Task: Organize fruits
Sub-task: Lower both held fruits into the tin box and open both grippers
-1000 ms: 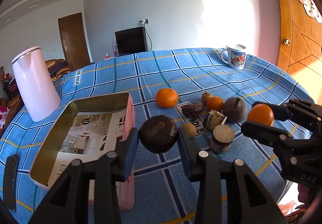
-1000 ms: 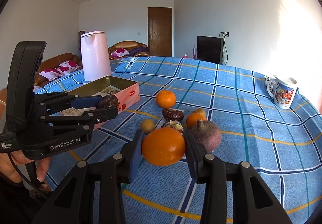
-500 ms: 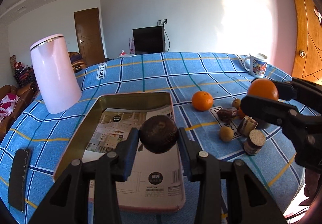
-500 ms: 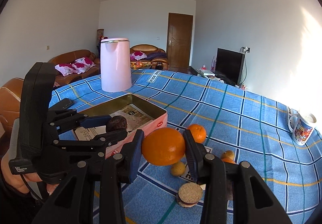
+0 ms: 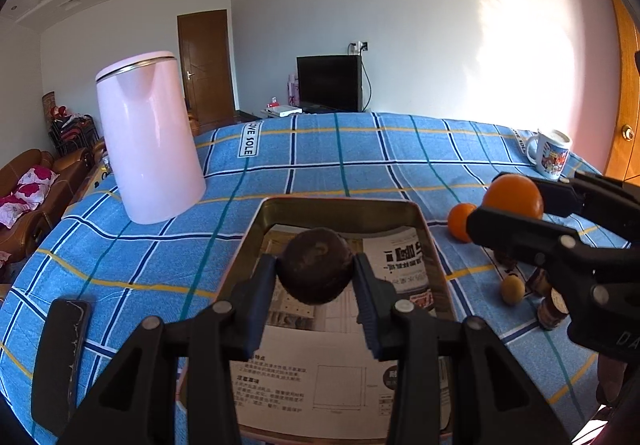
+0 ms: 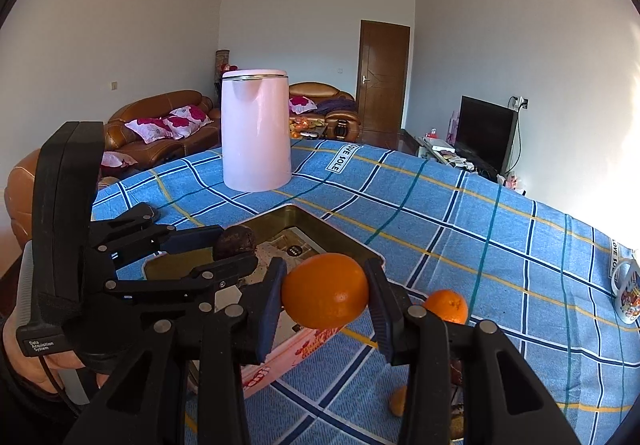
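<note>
My left gripper (image 5: 316,281) is shut on a dark brown round fruit (image 5: 317,271) and holds it above the open pink tin box (image 5: 340,205), which has a printed sheet inside. My right gripper (image 6: 325,303) is shut on an orange (image 6: 325,291) and holds it over the box's near right edge (image 6: 372,257). The right gripper with its orange (image 5: 513,196) shows at the right of the left wrist view. A second orange (image 5: 458,223) and a small yellow fruit (image 5: 513,289) lie on the blue checked cloth to the right of the box.
A tall pink kettle (image 5: 148,141) stands at the back left of the box. A dark phone (image 5: 60,349) lies near the left table edge. A printed mug (image 5: 550,155) stands at the far right. Small brown jars (image 5: 552,311) sit by the loose fruits.
Both grippers have moved left with their fruits, from over the loose fruit pile to over the tin box. The box now sits straight under the left gripper.
</note>
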A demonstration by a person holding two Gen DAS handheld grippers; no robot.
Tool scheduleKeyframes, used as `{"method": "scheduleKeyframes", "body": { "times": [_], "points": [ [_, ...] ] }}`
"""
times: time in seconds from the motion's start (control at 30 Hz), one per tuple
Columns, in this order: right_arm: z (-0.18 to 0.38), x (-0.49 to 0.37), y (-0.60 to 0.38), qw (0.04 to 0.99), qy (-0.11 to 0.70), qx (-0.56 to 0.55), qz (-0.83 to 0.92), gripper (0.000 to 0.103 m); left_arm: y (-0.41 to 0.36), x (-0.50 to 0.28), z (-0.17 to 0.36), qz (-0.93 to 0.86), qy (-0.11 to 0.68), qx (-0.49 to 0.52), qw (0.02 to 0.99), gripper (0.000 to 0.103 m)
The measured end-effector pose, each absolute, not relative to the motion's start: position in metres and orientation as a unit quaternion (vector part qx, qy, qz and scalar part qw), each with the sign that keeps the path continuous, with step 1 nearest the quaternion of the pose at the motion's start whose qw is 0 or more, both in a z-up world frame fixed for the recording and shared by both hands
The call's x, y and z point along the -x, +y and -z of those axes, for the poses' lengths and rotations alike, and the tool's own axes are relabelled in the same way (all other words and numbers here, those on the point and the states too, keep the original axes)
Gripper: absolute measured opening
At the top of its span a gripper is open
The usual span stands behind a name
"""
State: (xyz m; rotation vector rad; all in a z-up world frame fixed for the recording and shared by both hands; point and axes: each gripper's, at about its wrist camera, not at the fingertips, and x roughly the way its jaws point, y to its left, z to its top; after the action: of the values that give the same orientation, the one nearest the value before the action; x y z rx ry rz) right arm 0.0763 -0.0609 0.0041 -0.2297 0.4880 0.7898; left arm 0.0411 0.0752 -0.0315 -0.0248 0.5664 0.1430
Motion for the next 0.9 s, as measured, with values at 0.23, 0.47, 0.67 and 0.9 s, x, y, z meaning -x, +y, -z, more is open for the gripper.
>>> {"method": "scheduleKeyframes", "body": {
  "times": [0.23, 0.47, 0.67, 0.9],
  "points": [
    [0.009, -0.091, -0.039, 0.881, 0.252, 0.107, -0.386, 0.042, 0.093, -0.049, 0.037, -0.08, 0.29, 0.019, 0.953, 0.041],
    [0.028, -0.097, -0.022, 0.868, 0.28, 0.114, -0.393, 0.042, 0.1, -0.056, 0.044, -0.082, 0.305, 0.021, 0.948, 0.041],
    [0.04, -0.101, -0.011, 0.861, 0.295, 0.12, -0.396, 0.042, 0.101, -0.059, 0.045, -0.085, 0.312, 0.016, 0.946, 0.041],
    [0.045, -0.104, -0.003, 0.856, 0.312, 0.134, -0.391, 0.042, 0.102, -0.063, 0.048, -0.086, 0.323, 0.012, 0.943, 0.041]
  ]
}}
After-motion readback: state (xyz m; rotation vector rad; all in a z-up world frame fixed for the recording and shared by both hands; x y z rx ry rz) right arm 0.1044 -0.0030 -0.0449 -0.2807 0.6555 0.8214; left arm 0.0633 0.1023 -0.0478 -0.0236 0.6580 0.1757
